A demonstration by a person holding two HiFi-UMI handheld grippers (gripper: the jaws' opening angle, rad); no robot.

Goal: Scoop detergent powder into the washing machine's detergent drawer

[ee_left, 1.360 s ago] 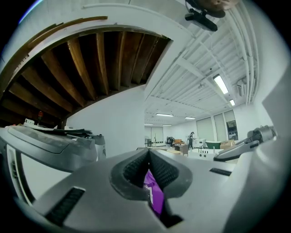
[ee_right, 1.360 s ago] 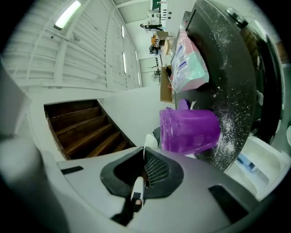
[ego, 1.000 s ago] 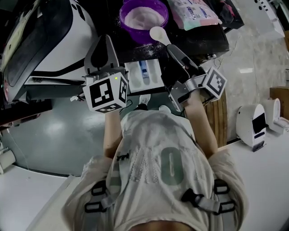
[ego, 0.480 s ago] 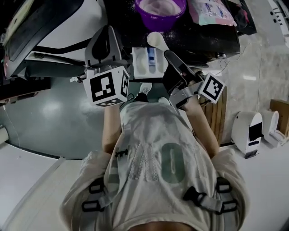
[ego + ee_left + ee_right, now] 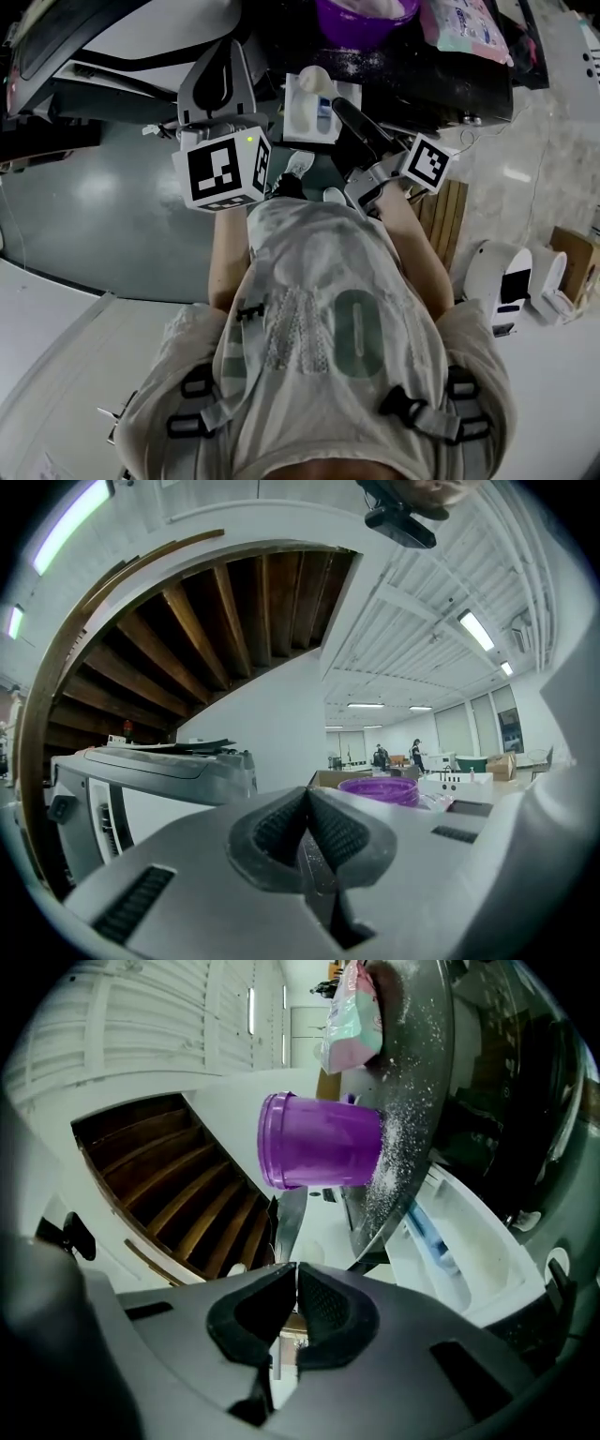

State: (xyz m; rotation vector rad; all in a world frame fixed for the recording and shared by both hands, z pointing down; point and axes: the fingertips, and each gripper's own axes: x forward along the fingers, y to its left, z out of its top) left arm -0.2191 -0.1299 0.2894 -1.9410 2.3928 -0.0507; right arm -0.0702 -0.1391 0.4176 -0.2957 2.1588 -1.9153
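Well, spoon (image 5: pixel 315 81) over detergent drawer (image 5: pixel 298 118)

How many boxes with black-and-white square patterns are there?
2. One white cube with square markers is on the left tongs. The other is on the right tongs, which grip a white plastic spoon. No more seem hidden.

Pastel pouch (image 5: pixel 466 26) on dark countertop (image 5: pixel 441 89)
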